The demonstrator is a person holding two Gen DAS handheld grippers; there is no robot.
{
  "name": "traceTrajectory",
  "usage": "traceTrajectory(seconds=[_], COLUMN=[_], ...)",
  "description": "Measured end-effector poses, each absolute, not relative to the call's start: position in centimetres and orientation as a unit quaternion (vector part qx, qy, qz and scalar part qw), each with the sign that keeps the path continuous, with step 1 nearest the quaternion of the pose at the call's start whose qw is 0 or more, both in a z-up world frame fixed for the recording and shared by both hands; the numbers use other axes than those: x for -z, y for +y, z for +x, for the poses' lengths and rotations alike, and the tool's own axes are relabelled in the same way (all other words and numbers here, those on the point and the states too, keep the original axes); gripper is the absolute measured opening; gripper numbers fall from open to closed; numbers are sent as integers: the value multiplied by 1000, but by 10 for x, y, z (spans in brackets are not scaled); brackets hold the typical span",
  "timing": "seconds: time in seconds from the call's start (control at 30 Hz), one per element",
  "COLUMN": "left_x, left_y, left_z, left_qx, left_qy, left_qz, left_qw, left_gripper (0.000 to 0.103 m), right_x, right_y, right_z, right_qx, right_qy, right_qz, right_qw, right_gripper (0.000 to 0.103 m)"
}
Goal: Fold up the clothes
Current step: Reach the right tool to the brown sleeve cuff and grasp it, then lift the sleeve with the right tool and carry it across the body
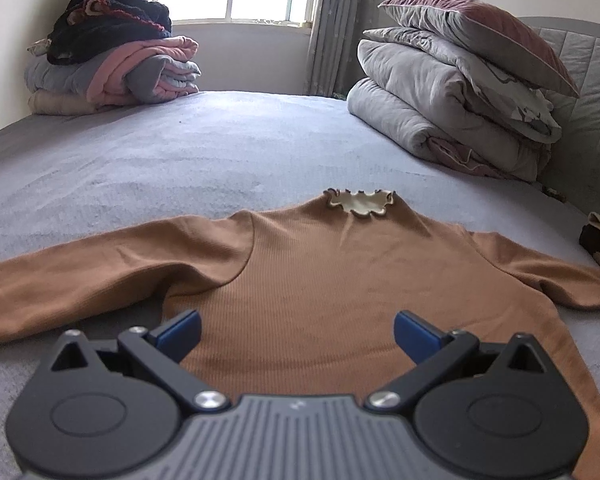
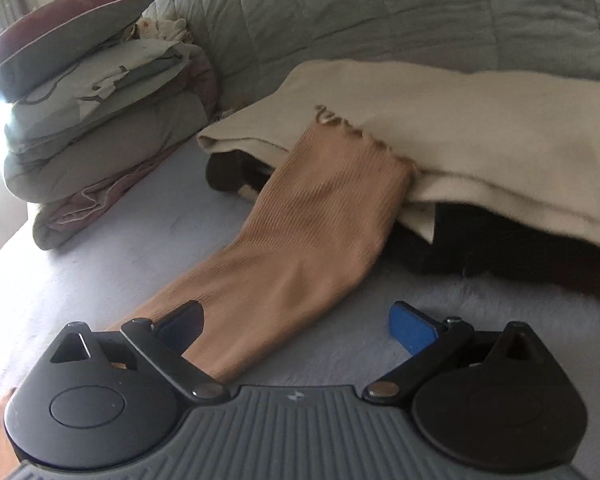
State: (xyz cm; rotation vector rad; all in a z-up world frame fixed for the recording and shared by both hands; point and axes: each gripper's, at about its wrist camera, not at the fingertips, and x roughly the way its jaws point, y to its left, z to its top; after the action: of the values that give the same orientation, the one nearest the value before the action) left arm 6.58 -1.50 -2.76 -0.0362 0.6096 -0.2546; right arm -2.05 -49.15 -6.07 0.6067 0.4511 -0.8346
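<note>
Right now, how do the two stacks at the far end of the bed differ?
The left stack is pink, grey and cream quilts under a heap of dark clothes; the right stack is grey quilts under a maroon pillow. The left stack sits in the corner by the window, the right stack against the headboard. Both rest on the bed.

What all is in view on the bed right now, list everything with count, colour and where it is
Sweater: one, tan, cream ruffled collar, flat on the bed, sleeves out.
Bed: one, grey-blue cover.
Bedding stack: one, grey, right by the headboard.
Pillow: one, maroon, atop that stack.
Blanket pile: one, pink, grey and dark, far left by the window.
Cream cloth: one, over something dark, touching the sweater's right cuff.
Left gripper: open above the hem.
Right gripper: open at the right sleeve.
</note>
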Motion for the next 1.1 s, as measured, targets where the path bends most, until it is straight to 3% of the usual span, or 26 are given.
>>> traceTrajectory(seconds=[0.2, 0.4, 0.47, 0.57, 0.67, 1.1], left_x=[32, 40, 41, 41, 40, 31], left_y=[-17, -19, -19, -20, -21, -17], left_z=[66, 70, 70, 69, 68, 63], left_qx=[127, 123, 122, 124, 126, 141], left_qy=[304, 314, 317, 318, 315, 315], left_qz=[-11, -4, -6, -7, -7, -34], left_qw=[944, 941, 941, 940, 941, 938], left_gripper=[103, 103, 103, 103, 103, 103], right_x=[69, 67, 66, 62, 55, 2], right_y=[-502, -509, -511, -515, -512, -464], right_z=[-10, -12, -14, -19, -20, -25], right_qx=[408, 405, 401, 392, 381, 309], right_qy=[209, 195, 190, 179, 170, 135], right_qz=[235, 235, 243, 262, 268, 241], right_qw=[857, 862, 863, 864, 868, 910], right_gripper=[93, 54, 34, 18, 13, 10])
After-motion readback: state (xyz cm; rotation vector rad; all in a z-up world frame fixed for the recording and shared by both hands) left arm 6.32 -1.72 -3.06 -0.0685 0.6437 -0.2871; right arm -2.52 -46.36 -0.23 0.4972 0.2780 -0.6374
